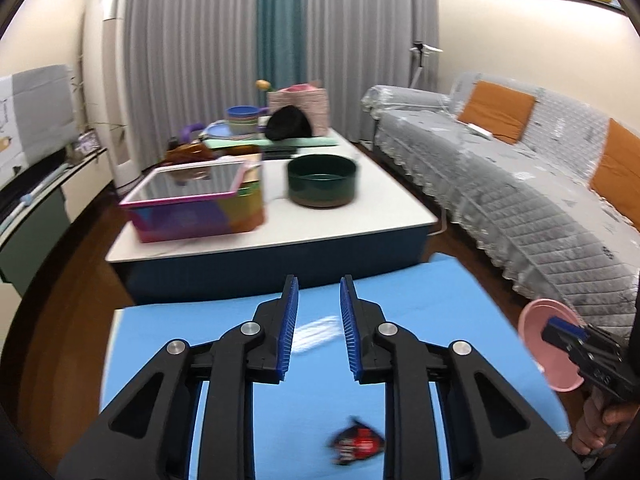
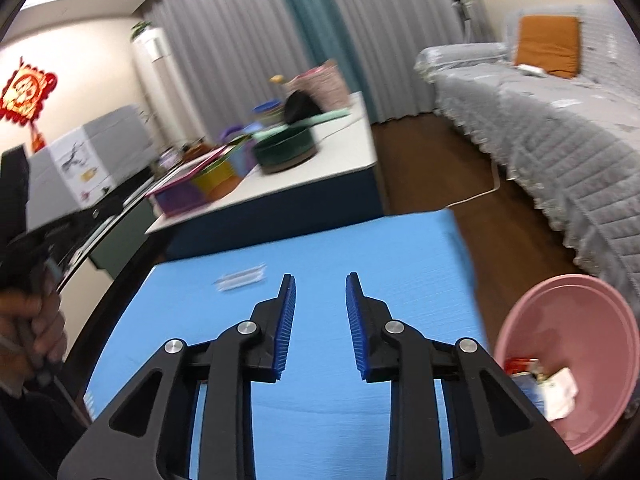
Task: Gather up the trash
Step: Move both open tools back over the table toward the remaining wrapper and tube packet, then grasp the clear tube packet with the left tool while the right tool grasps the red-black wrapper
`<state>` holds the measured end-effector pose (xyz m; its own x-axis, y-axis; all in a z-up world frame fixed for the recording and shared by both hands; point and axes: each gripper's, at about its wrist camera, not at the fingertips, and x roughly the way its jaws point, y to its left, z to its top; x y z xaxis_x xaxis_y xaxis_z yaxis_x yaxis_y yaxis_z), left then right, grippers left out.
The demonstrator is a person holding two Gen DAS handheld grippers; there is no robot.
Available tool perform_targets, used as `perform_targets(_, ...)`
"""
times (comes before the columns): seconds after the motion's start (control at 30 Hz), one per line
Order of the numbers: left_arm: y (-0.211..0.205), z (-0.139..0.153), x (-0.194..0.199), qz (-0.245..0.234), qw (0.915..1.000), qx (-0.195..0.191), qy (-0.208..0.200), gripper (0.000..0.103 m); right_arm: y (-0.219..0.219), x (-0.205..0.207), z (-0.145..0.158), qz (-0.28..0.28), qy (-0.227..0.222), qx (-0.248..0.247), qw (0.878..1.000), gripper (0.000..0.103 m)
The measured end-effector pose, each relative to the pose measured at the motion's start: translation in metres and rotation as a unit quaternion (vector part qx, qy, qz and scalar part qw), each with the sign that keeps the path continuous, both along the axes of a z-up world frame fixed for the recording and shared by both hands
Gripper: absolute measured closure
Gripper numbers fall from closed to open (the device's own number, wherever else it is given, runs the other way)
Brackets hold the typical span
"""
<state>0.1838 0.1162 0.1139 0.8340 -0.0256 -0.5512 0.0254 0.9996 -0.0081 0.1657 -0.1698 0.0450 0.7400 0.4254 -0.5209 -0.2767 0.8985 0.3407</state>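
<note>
Hovering over blue mat [image 1: 420, 312], left gripper [image 1: 319, 304] jaws apart, gripping nothing; red-black wrapper [image 1: 357, 443] below and behind the tips, clear wrapper [image 1: 316, 330] between them. Seen from right gripper [image 2: 320, 304]: jaws likewise apart, gripping nothing; pink bin [image 2: 576, 344] holding scraps right of jaws.

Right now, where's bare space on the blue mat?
Most of the blue mat is bare: the far right stretch toward the pink basin, and the middle ahead of both open grippers. Taken: a clear wrapper far left, a red wrapper near edge. The white table is crowded.
</note>
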Motion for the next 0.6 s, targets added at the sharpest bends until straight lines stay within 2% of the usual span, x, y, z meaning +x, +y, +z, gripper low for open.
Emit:
perform_targets(0.2, 0.058, -0.024, 0.002, 0.047, 0.9977, -0.048, 0.009, 0.084, 0.051, 0.004, -0.017, 0.046, 0.010, -0.020, 0.999, 0.076)
perform_targets(0.3, 0.066, -0.033, 0.003, 0.057, 0.9973, -0.042, 0.018, 0.084, 0.074, 0.007, -0.028, 0.063, 0.018, -0.026, 0.998, 0.074)
perform_targets(0.33, 0.068, -0.034, 0.003, 0.057, 0.9973, -0.043, 0.018, 0.084, 0.080, 0.007, -0.032, 0.066, 0.021, -0.028, 0.997, 0.071)
perform_targets(0.4, 0.069, -0.035, 0.002, 0.053, 0.9977, -0.038, 0.018, 0.084, 0.096, 0.010, -0.042, 0.078, 0.033, -0.027, 0.996, 0.056)
perform_targets(0.5, 0.073, -0.039, 0.000, 0.055, 0.9977, -0.035, 0.021, 0.084, 0.117, 0.014, -0.057, 0.098, 0.051, -0.030, 0.993, 0.047)
perform_targets(0.6, 0.080, -0.041, 0.000, 0.061, 0.9971, -0.040, 0.023, 0.084, 0.134, 0.018, -0.071, 0.117, 0.062, -0.039, 0.990, 0.043)
